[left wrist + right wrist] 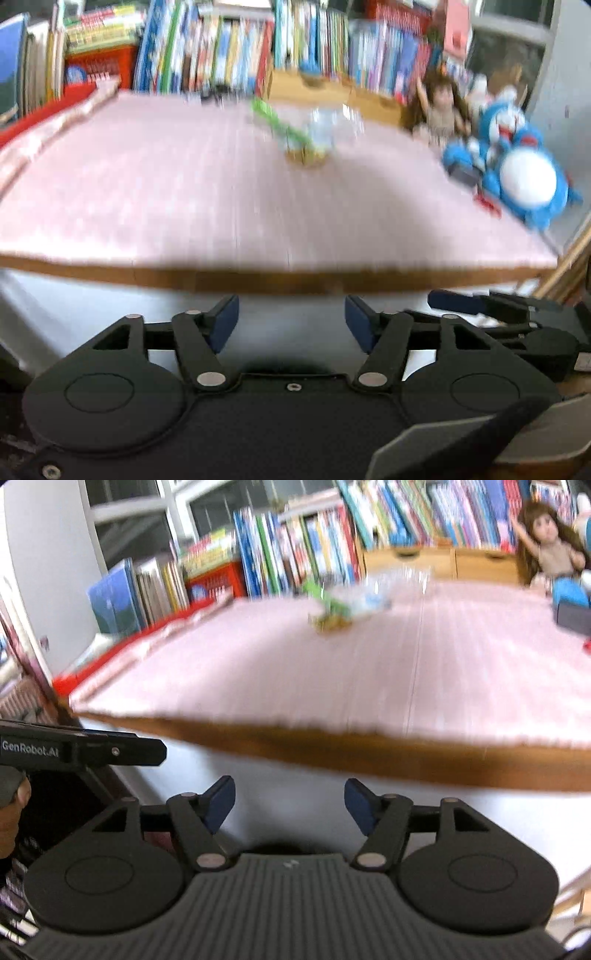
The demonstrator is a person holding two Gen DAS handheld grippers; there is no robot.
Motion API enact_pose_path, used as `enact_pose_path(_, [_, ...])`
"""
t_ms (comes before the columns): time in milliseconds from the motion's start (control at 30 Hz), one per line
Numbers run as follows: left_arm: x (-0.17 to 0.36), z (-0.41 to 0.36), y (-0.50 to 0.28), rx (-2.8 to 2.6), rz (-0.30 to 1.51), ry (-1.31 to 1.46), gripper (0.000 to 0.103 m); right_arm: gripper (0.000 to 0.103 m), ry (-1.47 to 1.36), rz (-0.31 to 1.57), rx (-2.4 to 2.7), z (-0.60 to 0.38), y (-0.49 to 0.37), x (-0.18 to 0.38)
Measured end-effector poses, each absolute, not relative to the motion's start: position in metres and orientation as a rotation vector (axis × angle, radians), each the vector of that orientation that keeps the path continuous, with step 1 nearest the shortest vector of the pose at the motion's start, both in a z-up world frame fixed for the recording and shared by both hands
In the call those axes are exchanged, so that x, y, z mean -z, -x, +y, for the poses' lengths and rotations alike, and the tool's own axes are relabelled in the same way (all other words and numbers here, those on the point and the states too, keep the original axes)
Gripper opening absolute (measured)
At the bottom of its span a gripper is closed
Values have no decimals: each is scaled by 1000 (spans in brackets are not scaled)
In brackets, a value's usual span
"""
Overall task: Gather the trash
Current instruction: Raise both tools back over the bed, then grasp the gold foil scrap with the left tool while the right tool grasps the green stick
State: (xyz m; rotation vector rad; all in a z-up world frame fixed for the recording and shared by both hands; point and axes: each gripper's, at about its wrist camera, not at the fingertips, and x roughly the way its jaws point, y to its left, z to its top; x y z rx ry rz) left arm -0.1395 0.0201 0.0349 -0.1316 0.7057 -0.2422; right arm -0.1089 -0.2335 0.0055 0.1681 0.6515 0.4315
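Observation:
A small heap of trash (pixel 306 144) lies far back on the pink tablecloth (pixel 184 192): a green wrapper (pixel 277 122), clear crumpled plastic (pixel 332 122) and a brownish scrap. The right wrist view shows the same trash heap (pixel 332 618) left of centre on the pink tablecloth (pixel 406 672). My left gripper (pixel 291 317) is open with nothing between its blue pads, held below the table's front edge. My right gripper (pixel 290 801) is open too, also short of the wooden edge. Both views are blurred by motion.
Rows of books (pixel 229 51) line the back of the table, with wooden drawer boxes (pixel 332 92). A doll (pixel 439 107) and a blue plush toy (pixel 524 173) sit at the right. A red tray (pixel 110 653) lies along the left side. The other gripper (pixel 81 751) juts in from the left.

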Motion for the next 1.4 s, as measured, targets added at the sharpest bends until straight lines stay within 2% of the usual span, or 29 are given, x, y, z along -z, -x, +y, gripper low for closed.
enact_pose_path(300, [-67,30,61,152,580,202,67,82,-161,520,-349,-247,61,-39])
enact_pose_path(400, [-70,33,26,151,566,238,71,82,-156,507,-320,-250,40,-44])
enact_pose_path(633, [-49,2,-29,174,511,250,77,82,-238,519,-305,-265,-15,-57])
enact_pose_path(900, [-14,-49,-81,183,566,143,77,78,-219,547,-296,-278,-56,-63])
enact_pose_path(1067, [-2,-61,-109,184,576,171,73,77,-207,578,-289,-283,-64,-52])
enact_pose_path(1100, [-1,-62,-113,188,577,173,70,77,-201,585,-293,-283,-66,-49])
enact_pose_path(1167, [3,-65,-120,191,590,166,53,77,-193,591,-298,-283,-69,-47])
enact_pose_path(1200, [5,-66,-123,189,604,162,41,77,-189,593,-301,-282,-71,-46])
enact_pose_path(1267, [6,-65,-122,182,606,163,34,77,-187,596,-311,-281,-77,-45])
enact_pose_path(1333, [3,-62,-116,172,592,153,12,77,-190,597,-325,-279,-81,-44])
enact_pose_path(1400, [-2,-55,-105,149,574,150,9,77,-196,597,-341,-275,-88,-42])
